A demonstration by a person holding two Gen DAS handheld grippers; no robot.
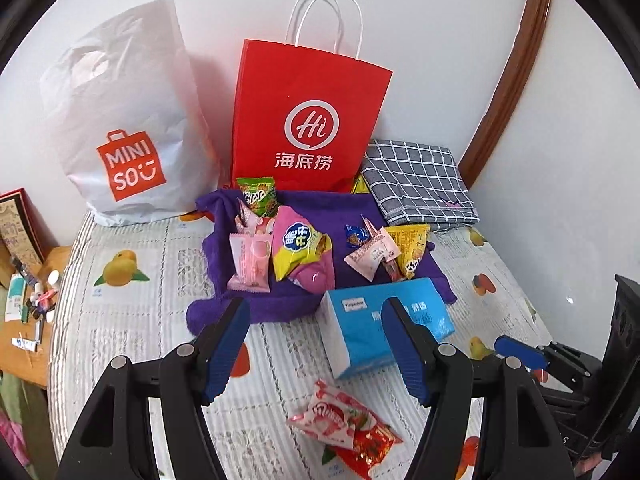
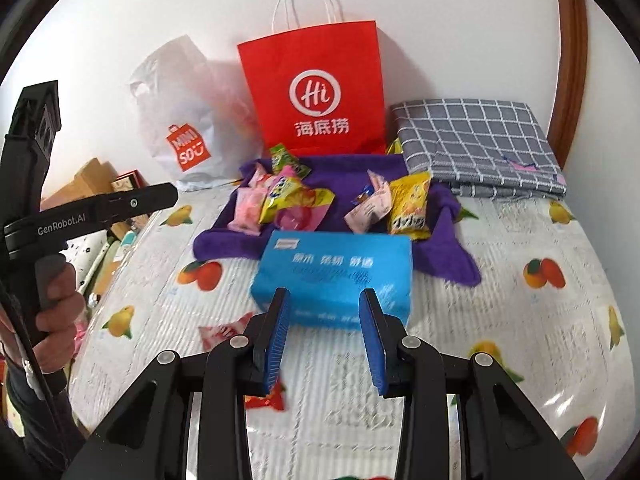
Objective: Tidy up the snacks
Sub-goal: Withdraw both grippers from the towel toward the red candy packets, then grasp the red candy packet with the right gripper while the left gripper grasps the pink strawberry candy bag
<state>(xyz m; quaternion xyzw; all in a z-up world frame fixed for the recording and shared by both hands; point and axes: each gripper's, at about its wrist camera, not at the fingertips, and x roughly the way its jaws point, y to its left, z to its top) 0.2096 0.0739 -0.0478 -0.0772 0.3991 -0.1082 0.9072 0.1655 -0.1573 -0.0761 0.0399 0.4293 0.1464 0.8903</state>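
On the far purple towel (image 1: 248,304) most snack packets (image 1: 298,252) lay gathered; one red-and-pink packet (image 1: 348,428) remained near, stray. Left gripper (image 1: 316,344) and right gripper (image 2: 326,340) both gaped, empty.

Left claw (image 1: 314,344): black angular arms, 2 ribbed blue pads, round silver rivets. Right claw (image 2: 326,340): same build. Bare-skinned left hand (image 2: 56,316) on grey grip; white "GenRobot.AI" lettering on black body.

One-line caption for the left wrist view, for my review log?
Open left gripper hovers over a bed, pink-red snack packet below, blue tissue pack and purple cloth of snacks ahead.
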